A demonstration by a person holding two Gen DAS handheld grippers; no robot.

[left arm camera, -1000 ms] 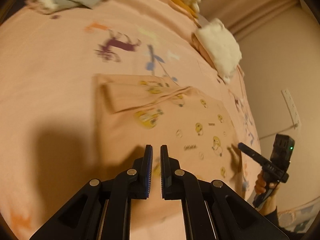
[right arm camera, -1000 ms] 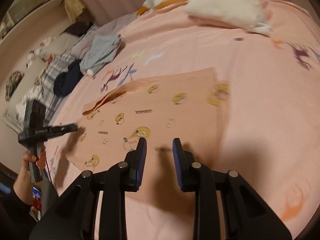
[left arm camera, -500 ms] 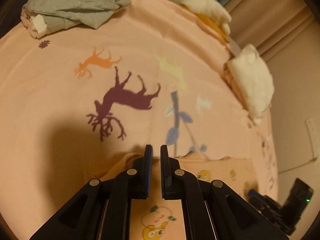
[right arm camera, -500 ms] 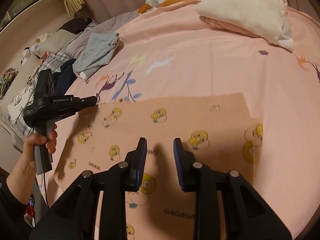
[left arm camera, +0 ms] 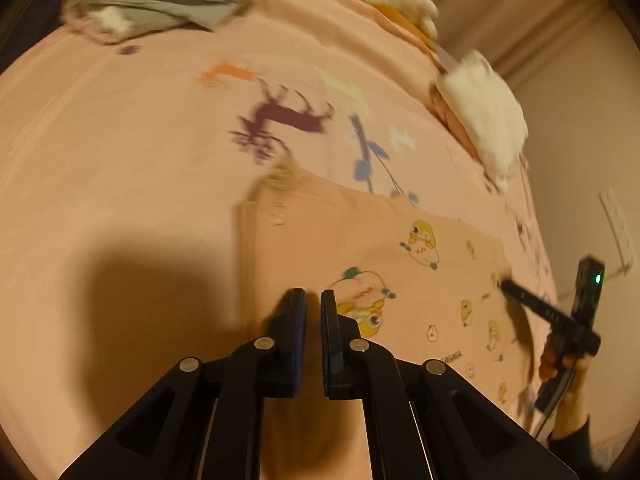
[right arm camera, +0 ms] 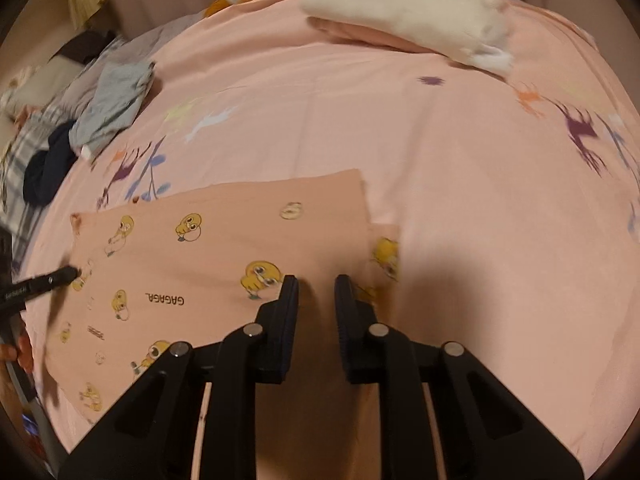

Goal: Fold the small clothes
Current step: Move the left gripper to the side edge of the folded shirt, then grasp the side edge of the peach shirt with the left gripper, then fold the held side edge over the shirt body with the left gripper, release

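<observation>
Peach duck-print garment (right arm camera: 224,256) lying folded flat on the bedsheet (right arm camera: 460,184), left gripper (left arm camera: 313,300) hovering nearly closed and empty, right gripper (right arm camera: 316,284) hovering apart: pinching one layer risks undoing the fold.

A bed (right arm camera: 460,208) in a pink, animal-printed sheet fills both views. A folded pink garment (right arm camera: 224,248) lies lower left in the right view, white bedding (right arm camera: 404,12) at the top, grey clothes (right arm camera: 112,104) upper left.

Bare bedsheet (right arm camera: 480,208) rings the garment (right arm camera: 224,256); folded clothes (right arm camera: 408,12) crowd the far edge
</observation>
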